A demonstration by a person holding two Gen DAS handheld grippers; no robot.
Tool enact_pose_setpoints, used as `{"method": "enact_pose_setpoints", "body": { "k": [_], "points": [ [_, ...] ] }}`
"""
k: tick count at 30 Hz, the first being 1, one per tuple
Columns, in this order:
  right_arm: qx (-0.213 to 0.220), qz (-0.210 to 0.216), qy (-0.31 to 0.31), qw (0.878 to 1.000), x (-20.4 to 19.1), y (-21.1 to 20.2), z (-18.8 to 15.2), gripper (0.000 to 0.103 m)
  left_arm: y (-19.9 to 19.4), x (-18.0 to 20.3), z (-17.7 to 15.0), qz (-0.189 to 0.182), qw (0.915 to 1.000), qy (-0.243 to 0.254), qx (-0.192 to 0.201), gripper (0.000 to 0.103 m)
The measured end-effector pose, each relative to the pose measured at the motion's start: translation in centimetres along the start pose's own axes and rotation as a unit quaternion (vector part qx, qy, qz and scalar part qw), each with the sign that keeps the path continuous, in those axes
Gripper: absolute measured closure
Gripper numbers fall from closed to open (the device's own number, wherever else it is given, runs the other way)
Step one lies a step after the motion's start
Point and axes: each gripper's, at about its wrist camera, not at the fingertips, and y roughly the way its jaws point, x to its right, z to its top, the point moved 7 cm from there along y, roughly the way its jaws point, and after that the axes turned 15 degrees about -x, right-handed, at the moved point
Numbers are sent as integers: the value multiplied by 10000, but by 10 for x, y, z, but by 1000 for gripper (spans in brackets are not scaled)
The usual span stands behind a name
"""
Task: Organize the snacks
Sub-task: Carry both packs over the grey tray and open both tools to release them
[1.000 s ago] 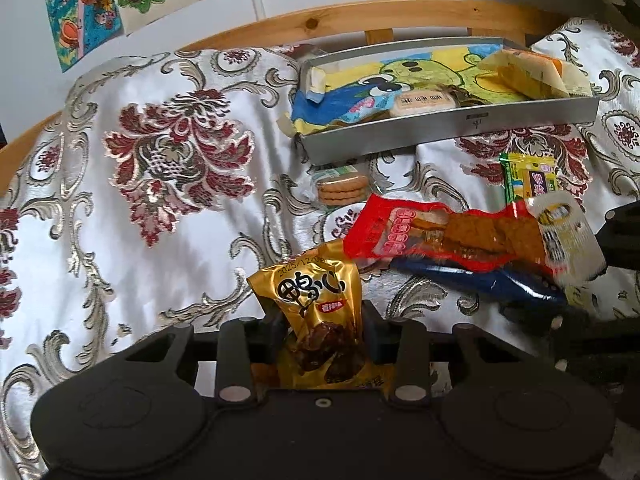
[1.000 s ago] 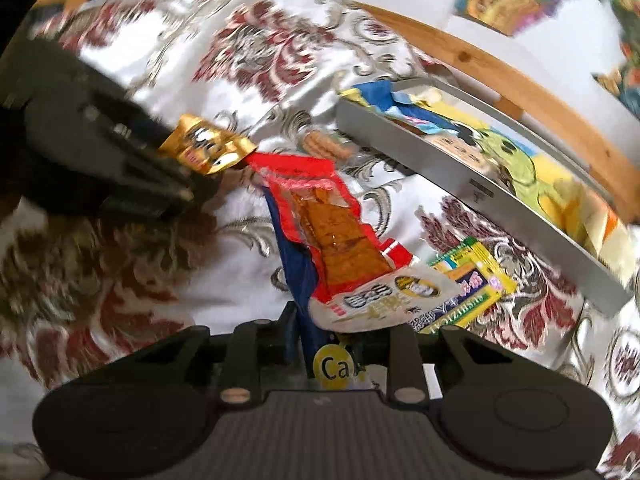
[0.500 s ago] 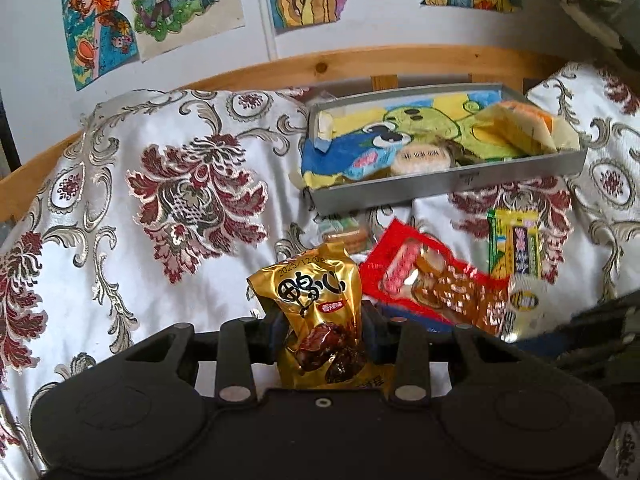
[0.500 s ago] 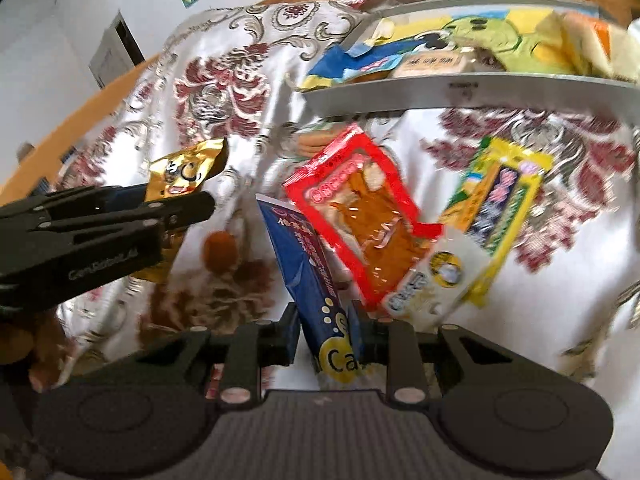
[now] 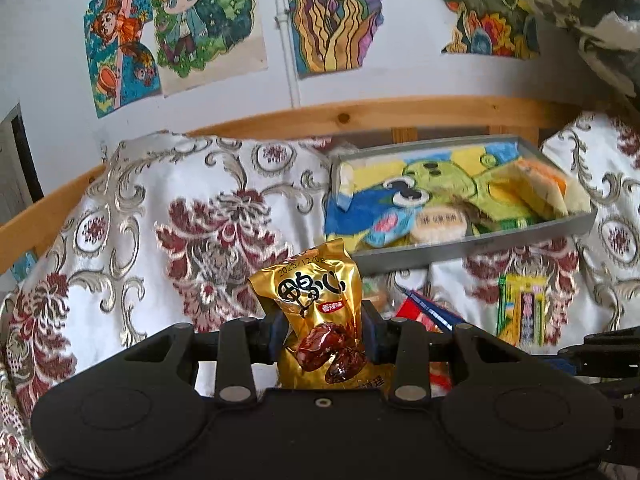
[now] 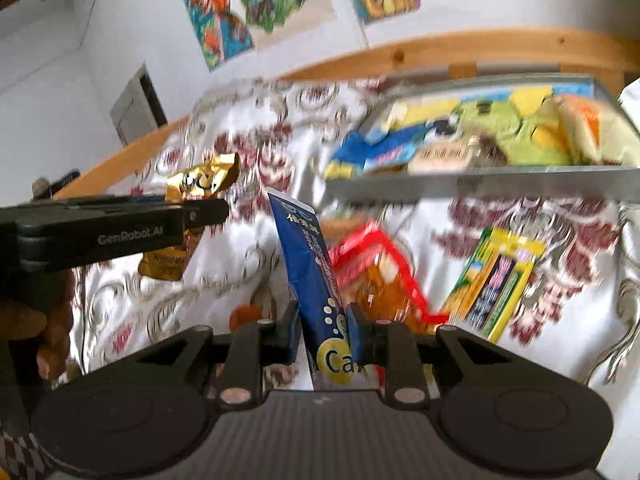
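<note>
Both grippers have risen above the floral bedspread (image 5: 132,216), and the grey tray (image 5: 472,246) now lies ahead. Carrying is the step; next each packet needs lowering into the tray. Left gripper (image 5: 322,330) clamps the gold snack packet (image 5: 316,300); right gripper (image 6: 324,330) clamps the blue packet (image 6: 308,256). Only the right view shows the red packet (image 6: 380,276) clearly.
</note>
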Motion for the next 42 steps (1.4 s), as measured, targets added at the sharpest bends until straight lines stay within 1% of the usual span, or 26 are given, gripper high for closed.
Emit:
{"method": "enact_pose_setpoints", "body": {
  "k": [5, 11, 14, 20, 24, 29, 32, 36, 40, 42],
  "points": [
    [361, 20, 303, 9989, 16, -11, 12, 76, 0, 8, 21, -91, 9998, 15, 149, 63],
    [915, -335, 448, 9942, 37, -24, 31, 76, 8, 18, 48, -227, 9992, -20, 322, 63],
    [1275, -722, 242, 9889, 45, -29, 40, 76, 18, 25, 62, -284, 9989, -82, 360, 63],
    [1756, -1222, -40, 9768, 56, -29, 53, 76, 44, 45, 87, -441, 9983, -196, 328, 62],
    [1998, -1309, -129, 9710, 70, -30, 61, 76, 64, 60, 102, -512, 9982, -138, 279, 62],
    [2361, -1454, -266, 9604, 86, -28, 82, 76, 91, 74, 126, -655, 9971, -283, 249, 62],
    [2538, -1521, -234, 9549, 95, -22, 98, 76, 105, 80, 136, -695, 9967, -332, 242, 62],
    [2669, -1481, 10, 9523, 112, -13, 112, 76, 125, 82, 140, -678, 9969, -377, 154, 62],
    [2707, -1522, 124, 9505, 127, -3, 120, 76, 142, 78, 139, -577, 9975, -415, 7, 62],
    [2644, -1558, 129, 9517, 131, 3, 122, 76, 149, 76, 139, -531, 9977, -431, -34, 62]
  ]
}}
